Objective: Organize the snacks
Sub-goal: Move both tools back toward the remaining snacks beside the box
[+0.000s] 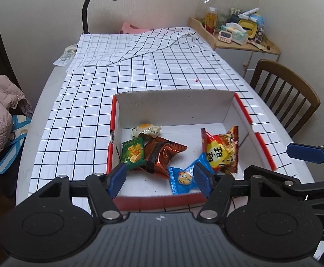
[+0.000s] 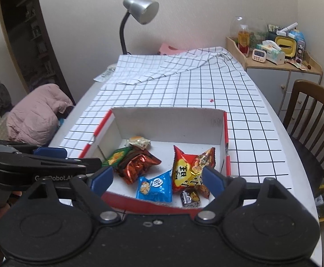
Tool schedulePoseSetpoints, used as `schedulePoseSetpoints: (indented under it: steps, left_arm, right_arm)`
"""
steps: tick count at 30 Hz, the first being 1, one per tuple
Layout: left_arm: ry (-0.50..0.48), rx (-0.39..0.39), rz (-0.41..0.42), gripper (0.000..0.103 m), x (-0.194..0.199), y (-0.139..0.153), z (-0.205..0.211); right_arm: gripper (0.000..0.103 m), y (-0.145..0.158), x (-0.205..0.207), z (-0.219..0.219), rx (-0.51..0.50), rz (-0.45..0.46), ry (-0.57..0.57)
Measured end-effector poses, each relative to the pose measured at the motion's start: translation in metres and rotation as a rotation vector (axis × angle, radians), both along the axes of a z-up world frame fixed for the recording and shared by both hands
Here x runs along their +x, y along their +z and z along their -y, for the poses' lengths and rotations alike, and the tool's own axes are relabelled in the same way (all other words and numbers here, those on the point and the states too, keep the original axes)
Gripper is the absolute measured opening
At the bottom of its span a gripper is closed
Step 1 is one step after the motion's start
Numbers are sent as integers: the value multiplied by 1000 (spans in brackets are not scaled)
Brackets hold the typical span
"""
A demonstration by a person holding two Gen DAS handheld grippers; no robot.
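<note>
Six wrapped snacks are held in the red-and-white box (image 1: 239, 109): a crinkled red-yellow packet (image 1: 222, 151) is propped upright. Both grippers' fingers (image 1: 117, 178) (image 2: 213, 181) are spread, empty.

Red-white box (image 1: 243, 109); black-grid white tablecloth (image 1: 162, 71); blue packet (image 1: 183, 179).

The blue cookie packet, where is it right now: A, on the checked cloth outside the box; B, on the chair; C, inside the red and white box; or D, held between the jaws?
C: the blue cookie packet lies on the floor of the red and white box, beside the other snacks.
</note>
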State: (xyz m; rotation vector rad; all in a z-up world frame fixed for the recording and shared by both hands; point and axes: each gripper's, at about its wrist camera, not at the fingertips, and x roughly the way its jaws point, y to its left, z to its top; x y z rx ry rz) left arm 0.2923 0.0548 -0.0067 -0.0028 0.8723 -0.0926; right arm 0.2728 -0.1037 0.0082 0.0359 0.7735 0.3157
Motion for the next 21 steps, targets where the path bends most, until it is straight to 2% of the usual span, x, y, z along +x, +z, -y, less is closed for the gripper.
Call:
schedulePoseSetpoints:
  steps: [5,11,21]
  left_arm:
    - [-13,-18,35,68,-22,10,1]
    - [-34,-20,64,71,-53,12,2]
    - [-51,-31,43,74,-89,-6,7]
  right_arm:
    - [97,9,-21,7,48,34,18]
    - [101,14,-47,13,78,52,48]
    - [103,-7,-79,19,82,12,57]
